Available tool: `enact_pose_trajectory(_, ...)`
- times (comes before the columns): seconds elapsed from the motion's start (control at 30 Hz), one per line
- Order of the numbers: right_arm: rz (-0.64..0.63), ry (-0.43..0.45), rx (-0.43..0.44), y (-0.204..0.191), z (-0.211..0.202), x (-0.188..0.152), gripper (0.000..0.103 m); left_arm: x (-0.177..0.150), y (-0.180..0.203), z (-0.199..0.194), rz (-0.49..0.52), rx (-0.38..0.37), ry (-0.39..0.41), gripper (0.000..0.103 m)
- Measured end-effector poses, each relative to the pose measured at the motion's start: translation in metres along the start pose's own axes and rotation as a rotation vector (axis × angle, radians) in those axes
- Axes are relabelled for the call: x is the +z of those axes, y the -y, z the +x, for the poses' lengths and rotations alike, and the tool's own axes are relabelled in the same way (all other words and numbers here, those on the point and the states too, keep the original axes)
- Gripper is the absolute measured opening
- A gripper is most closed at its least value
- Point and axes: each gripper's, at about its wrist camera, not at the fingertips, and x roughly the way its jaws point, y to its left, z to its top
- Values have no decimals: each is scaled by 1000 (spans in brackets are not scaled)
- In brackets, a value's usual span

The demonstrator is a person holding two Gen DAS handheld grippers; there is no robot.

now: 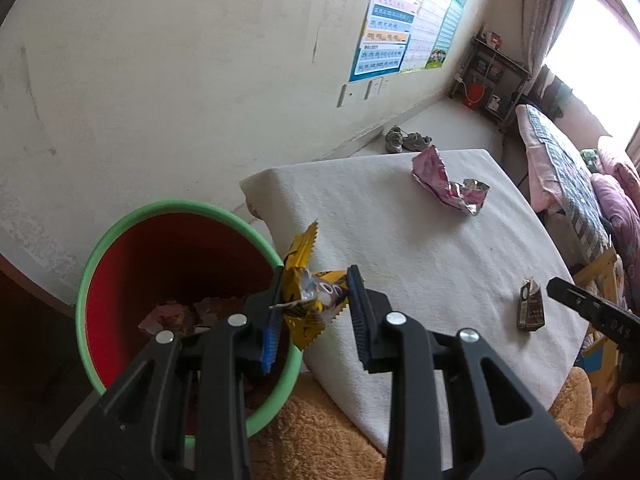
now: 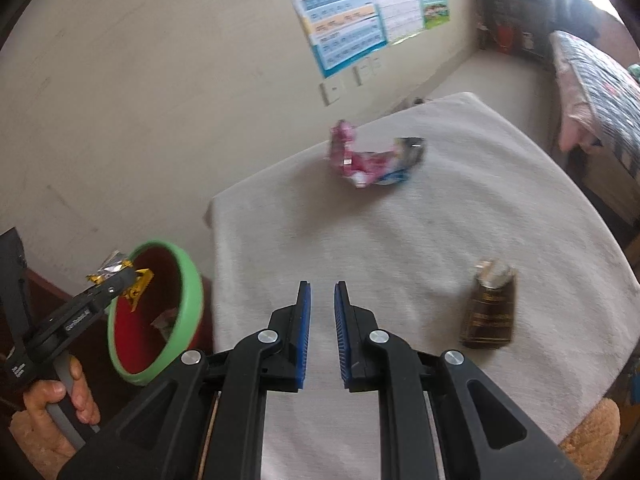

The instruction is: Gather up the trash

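My left claw point(image 1: 316, 308) holds the yellow wrapper point(image 1: 308, 292) over the red bin point(image 1: 176, 264); its print is too crumpled to read. My right claw point(image 2: 322, 332) is closed on nothing above the table point(image 2: 400, 240), and the brown carton point(image 2: 490, 312) looks blurry.

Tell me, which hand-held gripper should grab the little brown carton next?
Probably the right hand-held gripper. It is shut on nothing and hovers over the table near the brown carton. The left hand-held gripper holds the yellow wrapper by the bin.
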Motion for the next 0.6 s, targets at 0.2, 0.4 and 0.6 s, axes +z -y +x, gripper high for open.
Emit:
enact_pose_trajectory(0.2,-61,-51,101,-46,18,8,12,-6,-29,3,-69,35,-13,29)
enact_pose_trajectory(0.4,-120,-126,214,-99,45,14,12,-22,-71,7,-156,103,-51,29)
enact_pose_trajectory(0.6,-163,-151,209,-124,67,10,30,-38,-108,12,-237,155,-96,29)
